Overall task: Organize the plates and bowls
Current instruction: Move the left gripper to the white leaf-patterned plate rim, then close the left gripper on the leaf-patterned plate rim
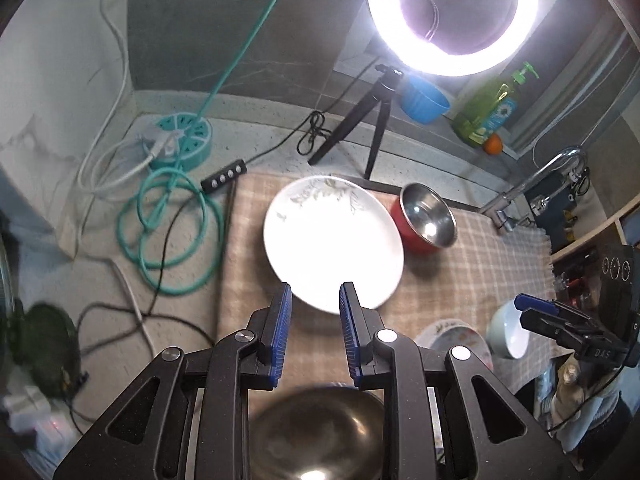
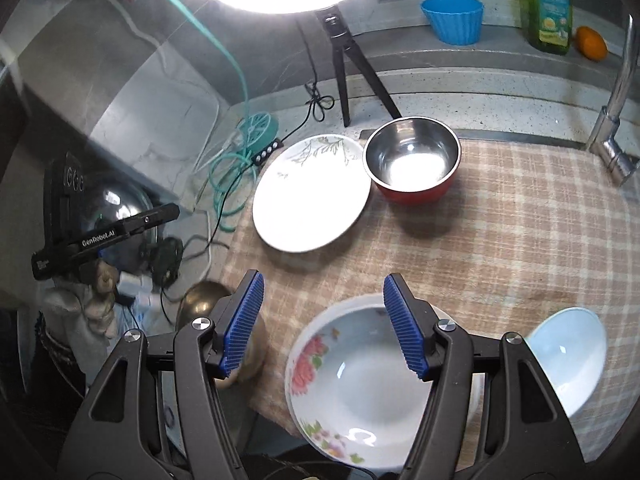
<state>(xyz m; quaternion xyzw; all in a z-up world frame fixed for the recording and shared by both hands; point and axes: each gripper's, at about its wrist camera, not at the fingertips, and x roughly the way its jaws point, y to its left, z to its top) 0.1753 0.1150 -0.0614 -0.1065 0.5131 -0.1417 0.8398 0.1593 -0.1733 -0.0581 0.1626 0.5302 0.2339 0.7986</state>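
A white plate (image 1: 332,240) with a leaf print lies on the checked cloth (image 1: 480,264); it also shows in the right wrist view (image 2: 310,194). A red steel-lined bowl (image 1: 426,220) (image 2: 412,160) stands right of it. My left gripper (image 1: 315,300) is open and empty over the plate's near edge, above a dark metal bowl (image 1: 320,432) (image 2: 204,300). My right gripper (image 2: 323,292) is open and empty above a floral bowl (image 2: 368,384) (image 1: 452,334). A pale blue bowl (image 2: 568,356) (image 1: 508,332) sits to its right.
A ring light (image 1: 452,12) on a tripod (image 1: 360,120) stands behind the cloth. Teal cable coils (image 1: 168,224) and a power hub (image 1: 180,140) lie left. A tap (image 2: 616,120), blue cup (image 2: 454,18), soap bottle (image 2: 550,4) and orange (image 2: 592,42) are at the back right.
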